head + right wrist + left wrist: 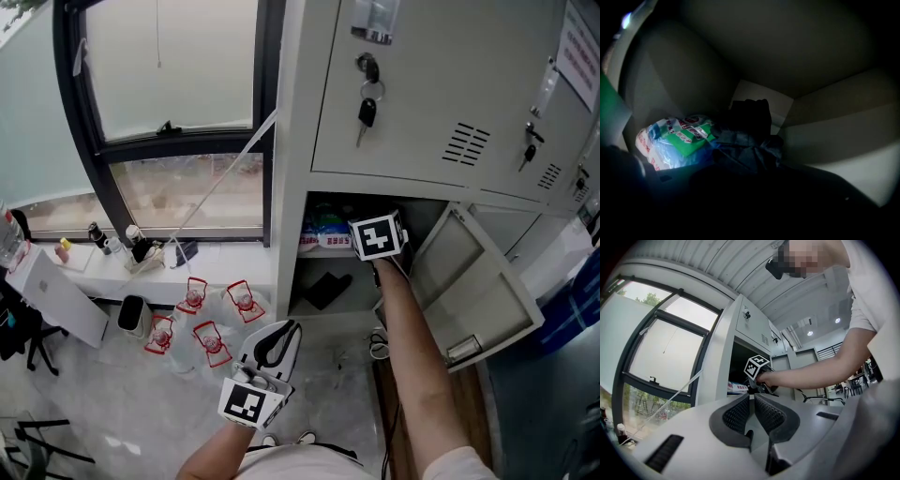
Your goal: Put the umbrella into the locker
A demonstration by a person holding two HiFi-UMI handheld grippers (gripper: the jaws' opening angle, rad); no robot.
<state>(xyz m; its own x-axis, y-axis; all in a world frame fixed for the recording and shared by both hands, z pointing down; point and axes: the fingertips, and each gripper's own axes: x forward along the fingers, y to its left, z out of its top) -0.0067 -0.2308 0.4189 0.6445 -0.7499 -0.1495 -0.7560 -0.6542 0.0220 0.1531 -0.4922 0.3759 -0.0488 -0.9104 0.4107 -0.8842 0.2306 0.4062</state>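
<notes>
The umbrella [746, 136] lay in the locker [834, 136]. The right gripper [379, 238] was open, the left gripper [752, 397] closed and empty. Next job, probably: pull out and close the door [469, 291].

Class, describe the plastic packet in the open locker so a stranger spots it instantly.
Find the grey locker bank, then its compartment with the door swung open. At that compartment's left lies the packet, pale plastic with green and red print, next to the dark umbrella.

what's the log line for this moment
phase: placing | right gripper: inside open locker, jaws too dark to read | umbrella: in locker beside packet | left gripper: shut, empty
</notes>
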